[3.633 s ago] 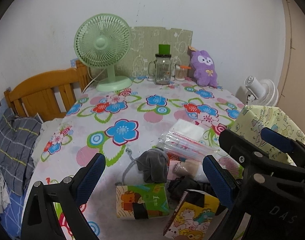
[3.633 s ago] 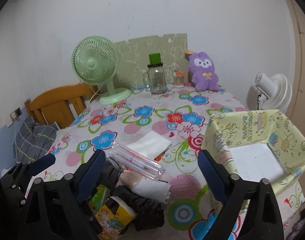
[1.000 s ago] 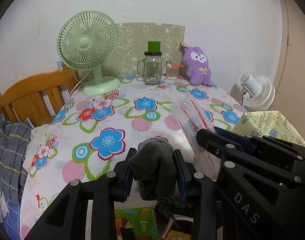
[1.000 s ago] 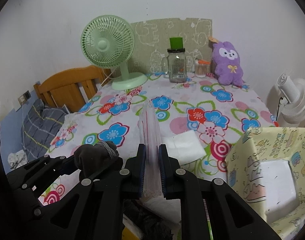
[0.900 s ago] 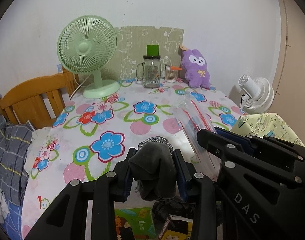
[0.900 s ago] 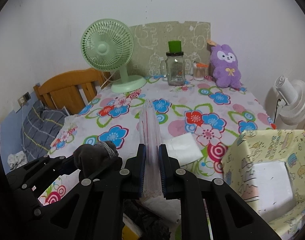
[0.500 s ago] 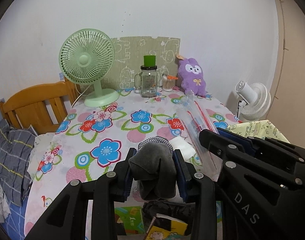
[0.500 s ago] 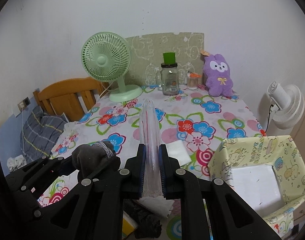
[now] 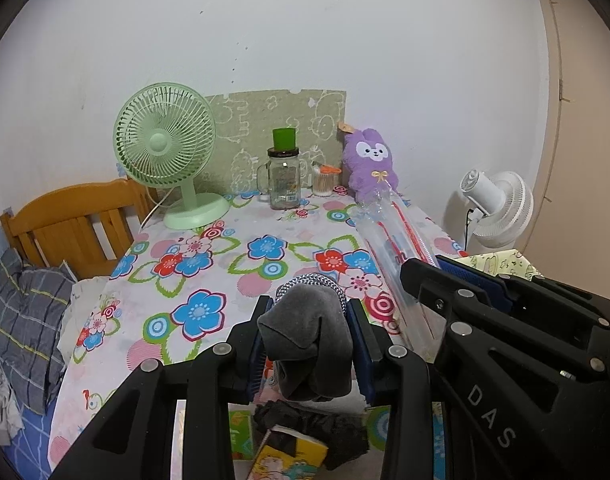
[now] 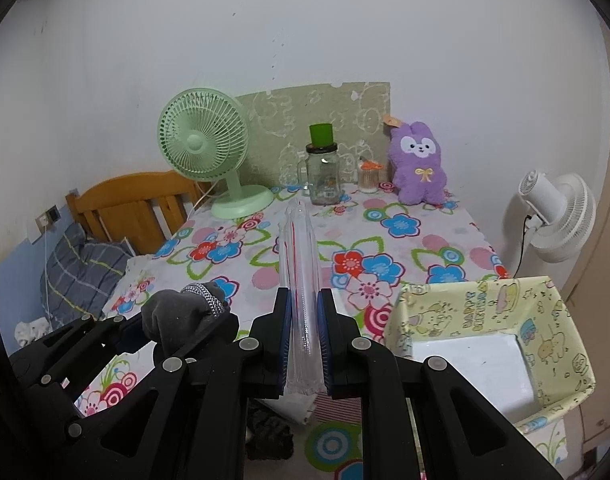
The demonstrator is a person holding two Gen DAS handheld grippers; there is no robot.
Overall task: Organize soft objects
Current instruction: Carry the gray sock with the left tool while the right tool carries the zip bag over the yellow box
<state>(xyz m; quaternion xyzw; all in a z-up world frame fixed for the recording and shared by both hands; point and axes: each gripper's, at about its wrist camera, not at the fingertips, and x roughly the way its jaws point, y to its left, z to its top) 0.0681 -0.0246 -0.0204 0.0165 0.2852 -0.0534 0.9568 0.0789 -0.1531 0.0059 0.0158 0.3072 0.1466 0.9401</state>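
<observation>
The left claw (image 9: pixel 308 354) is clamping a bundled dark grey sock (image 9: pixel 305 336) with a speckled cuff, its blue pads pressing on both sides of the cloth. The sock is hanging clear of the bench (image 9: pixel 225 280), which is wearing a flowered cloth. Just to the right of the sock, the right claw (image 10: pixel 305 336) is pinching a clear plastic packet (image 10: pixel 301 272) with red stripes, the packet standing on edge between its closed pads and sticking out forward over the bench.

Taking the grey sock as the landmark: directly below it a dark crumpled cloth (image 9: pixel 317 428) is lying on the bench, touching a yellow cartoon-printed pack (image 9: pixel 289 460) and a green printed pack (image 9: pixel 237 436). To the right of the sock, past the right claw, a yellow cartoon-printed box (image 10: pixel 485 312) is standing open with a white bottom. Well beyond the sock, at the far edge of the bench, a green fan (image 9: pixel 165 148), a glass jar (image 9: pixel 285 180) with a green cup on its lid, and a purple plush rabbit (image 9: pixel 369 164) are lining up along the wall. Far to the right of the sock a white fan (image 9: pixel 497 208) is standing off the bench. To the left, a wooden bed head (image 9: pixel 65 224) and a striped grey pillow (image 9: pixel 21 320) are showing.
</observation>
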